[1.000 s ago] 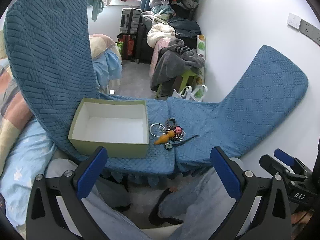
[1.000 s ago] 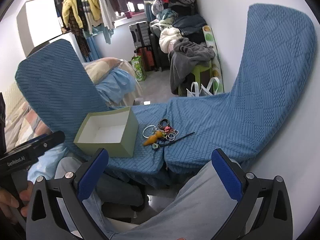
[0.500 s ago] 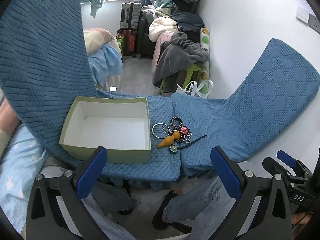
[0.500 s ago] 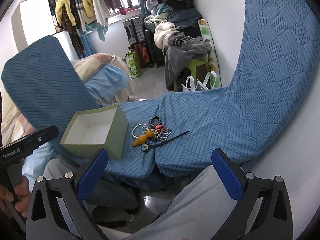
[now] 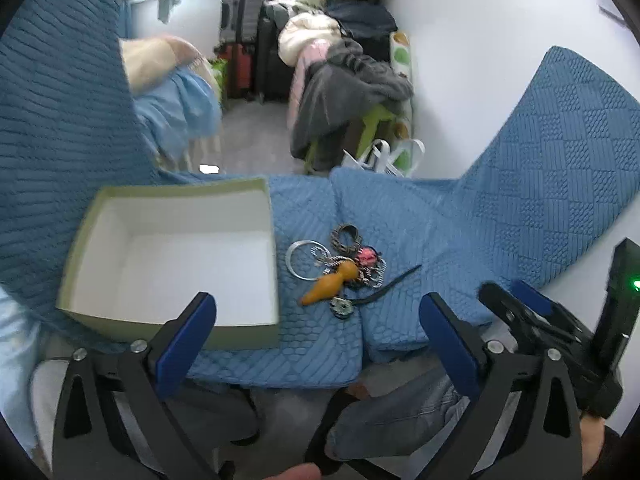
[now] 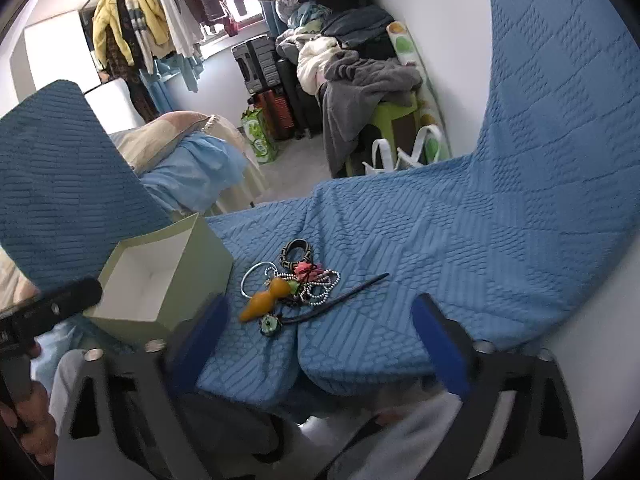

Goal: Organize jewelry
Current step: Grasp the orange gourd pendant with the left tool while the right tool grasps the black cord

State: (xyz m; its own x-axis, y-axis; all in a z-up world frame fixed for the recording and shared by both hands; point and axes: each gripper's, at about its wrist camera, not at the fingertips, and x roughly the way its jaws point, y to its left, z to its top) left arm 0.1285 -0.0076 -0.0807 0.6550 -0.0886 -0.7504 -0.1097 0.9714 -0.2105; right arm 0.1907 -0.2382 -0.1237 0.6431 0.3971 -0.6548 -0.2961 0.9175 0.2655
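Both grippers, left [image 5: 316,328] and right [image 6: 320,334], angle down, spread; right's jaws have just been closing on nothing. Box [image 5: 172,264] beside jewelry [image 5: 340,268] holds nothing.

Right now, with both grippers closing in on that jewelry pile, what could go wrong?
1. The jewelry pile is tangled: bead chain, silver bangle and orange gourd pendant overlap, so one pinch may drag several pieces.
2. It sits by the seam between two cushions; small pieces could slip in.
3. The right gripper, jaws just narrowing with nothing between them, could nudge the green box.

Grey blanket [image 6: 360,84] heaped on a green stool [image 6: 394,114]; suitcases [image 6: 260,62] behind; clothes rack [image 6: 148,20] beyond.
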